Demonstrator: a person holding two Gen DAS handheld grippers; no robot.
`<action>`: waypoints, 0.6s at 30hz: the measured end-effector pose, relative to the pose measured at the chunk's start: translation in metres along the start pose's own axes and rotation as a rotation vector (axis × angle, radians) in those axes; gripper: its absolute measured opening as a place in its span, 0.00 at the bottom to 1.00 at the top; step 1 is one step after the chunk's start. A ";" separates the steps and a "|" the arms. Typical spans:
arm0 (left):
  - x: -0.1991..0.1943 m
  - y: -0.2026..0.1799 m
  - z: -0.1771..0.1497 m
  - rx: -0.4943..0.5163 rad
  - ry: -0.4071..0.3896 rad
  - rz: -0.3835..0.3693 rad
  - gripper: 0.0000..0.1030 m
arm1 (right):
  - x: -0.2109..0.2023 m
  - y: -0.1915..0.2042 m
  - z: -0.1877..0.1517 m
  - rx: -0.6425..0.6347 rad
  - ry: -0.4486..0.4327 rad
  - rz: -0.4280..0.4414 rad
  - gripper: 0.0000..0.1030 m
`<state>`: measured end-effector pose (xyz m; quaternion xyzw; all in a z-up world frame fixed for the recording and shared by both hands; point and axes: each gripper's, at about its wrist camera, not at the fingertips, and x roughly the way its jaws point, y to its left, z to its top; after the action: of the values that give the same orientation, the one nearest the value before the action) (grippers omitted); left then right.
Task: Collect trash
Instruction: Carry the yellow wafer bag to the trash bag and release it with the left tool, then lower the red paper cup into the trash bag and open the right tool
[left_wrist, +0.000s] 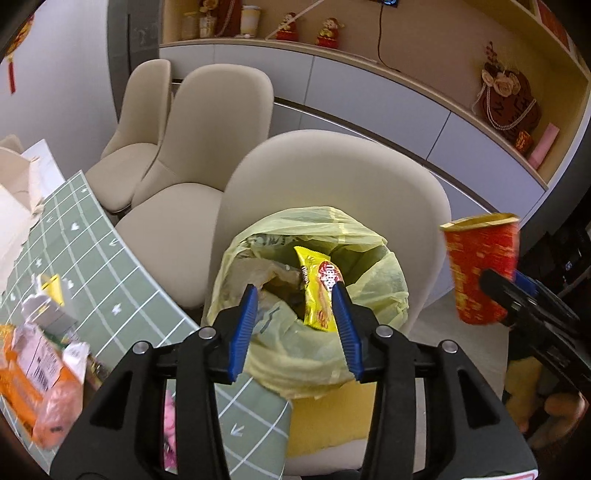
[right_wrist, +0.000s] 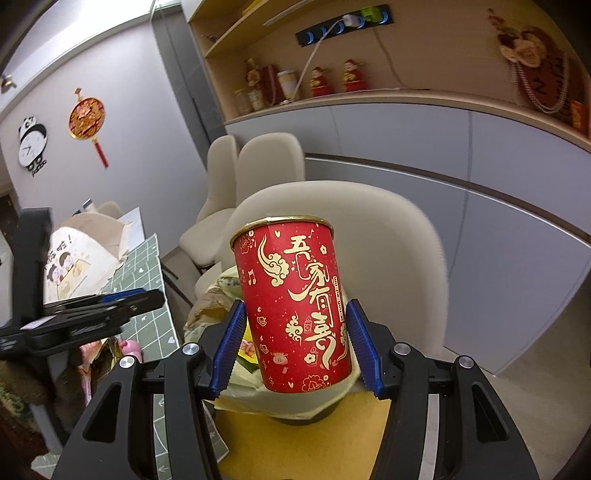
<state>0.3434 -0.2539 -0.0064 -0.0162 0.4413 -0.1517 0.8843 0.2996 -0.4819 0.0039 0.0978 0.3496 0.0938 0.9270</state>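
On the far left of the left wrist view, several items lie on the green gridded surface: an orange packet, a small white carton and a bit of pink wrapper, so I judge a fair share of the collecting is left to do. Next along, the left tongs stand apart with nothing pressed between their pads, poised above the bin lined with a yellow bag, which sits on a cream chair beside the surface. A yellow snack wrapper lies tilted in the bin's mouth among other scraps, so that piece looks delivered. Further right, the red paper cup with gold lettering is clamped upright in the right tongs, held in the air near the bin and a little to its right, not yet over the opening. By my reading, the cup is the next piece to go in, then the leftovers on the surface.
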 end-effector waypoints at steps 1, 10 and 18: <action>-0.003 0.002 -0.002 -0.006 -0.001 0.002 0.39 | 0.007 0.004 0.002 -0.016 0.011 0.006 0.51; -0.026 0.031 -0.026 -0.080 0.002 0.029 0.40 | 0.073 0.035 0.011 -0.128 0.118 0.049 0.51; -0.030 0.058 -0.057 -0.185 0.046 0.057 0.41 | 0.145 0.045 0.005 -0.149 0.289 0.083 0.51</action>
<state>0.2961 -0.1843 -0.0277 -0.0818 0.4737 -0.0855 0.8727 0.4052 -0.4038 -0.0722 0.0284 0.4669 0.1709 0.8672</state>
